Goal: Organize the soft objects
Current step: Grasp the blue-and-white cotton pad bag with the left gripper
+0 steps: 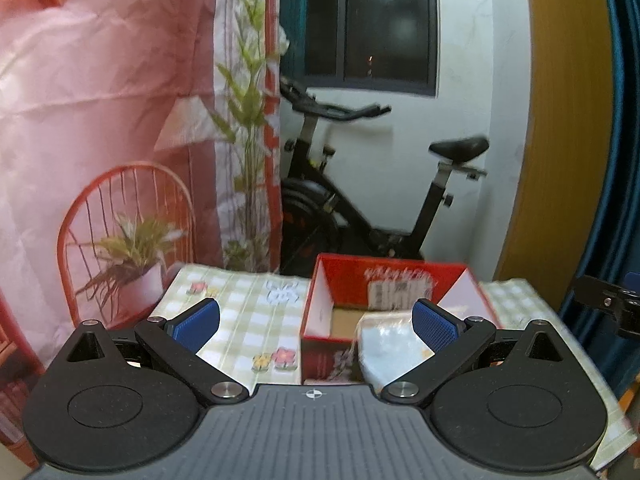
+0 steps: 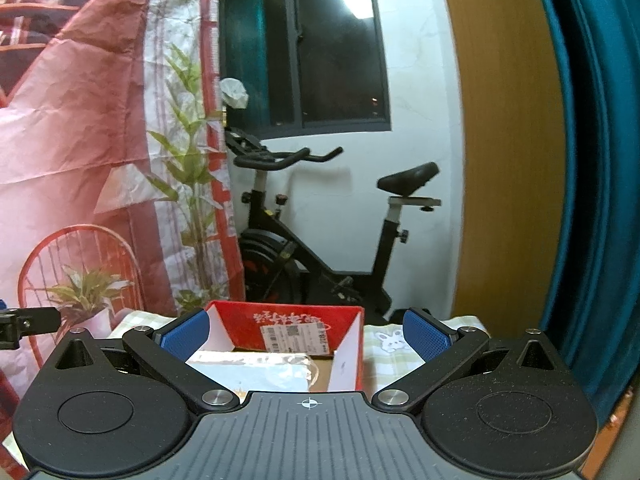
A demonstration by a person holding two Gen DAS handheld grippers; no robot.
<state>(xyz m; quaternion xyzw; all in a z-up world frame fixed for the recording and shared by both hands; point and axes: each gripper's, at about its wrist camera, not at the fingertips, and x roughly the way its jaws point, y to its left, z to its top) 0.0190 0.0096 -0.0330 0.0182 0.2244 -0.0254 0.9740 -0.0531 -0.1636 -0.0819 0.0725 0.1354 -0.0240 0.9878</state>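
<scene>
Here, packet [image 2: 256, 372] lies between right tool [image 2: 306, 334] fingers.

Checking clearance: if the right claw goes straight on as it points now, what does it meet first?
Probably the clear-wrapped pale soft pack lying in the open red cardboard box, which sits between the open right claw fingers' line. Depth is unclear; the box's back wall comes next.

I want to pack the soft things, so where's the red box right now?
The red box sits open on the checkered tablecloth, ahead of both grippers, in front of the exercise bike; a plastic-wrapped pale soft pack lies inside.
</scene>
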